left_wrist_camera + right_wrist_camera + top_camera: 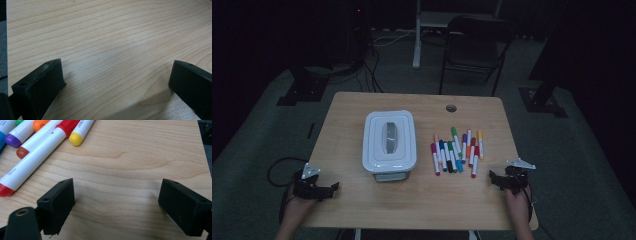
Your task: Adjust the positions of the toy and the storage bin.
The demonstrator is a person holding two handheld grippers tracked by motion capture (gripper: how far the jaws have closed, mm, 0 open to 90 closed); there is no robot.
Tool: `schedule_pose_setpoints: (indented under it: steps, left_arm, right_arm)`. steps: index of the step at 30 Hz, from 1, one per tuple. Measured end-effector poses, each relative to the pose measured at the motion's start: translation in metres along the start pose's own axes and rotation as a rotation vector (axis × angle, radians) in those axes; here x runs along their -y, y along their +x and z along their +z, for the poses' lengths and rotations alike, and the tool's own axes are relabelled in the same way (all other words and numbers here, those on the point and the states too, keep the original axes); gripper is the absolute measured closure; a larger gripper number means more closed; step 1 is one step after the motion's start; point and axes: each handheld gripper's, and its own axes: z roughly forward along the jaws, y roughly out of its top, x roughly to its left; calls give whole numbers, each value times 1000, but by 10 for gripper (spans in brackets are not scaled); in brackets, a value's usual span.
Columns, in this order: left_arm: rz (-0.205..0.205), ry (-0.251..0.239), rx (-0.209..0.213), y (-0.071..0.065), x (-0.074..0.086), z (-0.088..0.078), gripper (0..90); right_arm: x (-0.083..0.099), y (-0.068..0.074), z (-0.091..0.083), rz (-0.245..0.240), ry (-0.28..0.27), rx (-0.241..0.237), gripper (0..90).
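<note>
A white lidded box (389, 142) with a grey handle stands at the table's middle. To its right lie several coloured markers (457, 150) in a loose row. My left gripper (332, 189) rests at the table's front left edge, open, with bare wood between its jaws (116, 67). At the front right, my right gripper (493, 179) is open too, and nothing sits between its jaws (117, 185). In the right gripper view a red-capped marker (32, 160), a yellow-tipped one (78, 132) and a purple-tipped one (15, 138) lie just beyond its left jaw.
The wooden table (422, 200) has a cable hole (451, 108) near its far edge. A dark folding chair (474, 45) stands behind the table. The room around is dim, with stands and cables on the floor.
</note>
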Motion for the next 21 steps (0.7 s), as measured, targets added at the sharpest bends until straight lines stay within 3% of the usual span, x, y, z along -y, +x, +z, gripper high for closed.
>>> schedule_pose_setpoints:
  steps: [21]
  left_arm:
    - [-26, 7, -20, -5, -3, 2, 5]
  right_arm:
    - [-6, 2, 3, 18, -3, 13, 122]
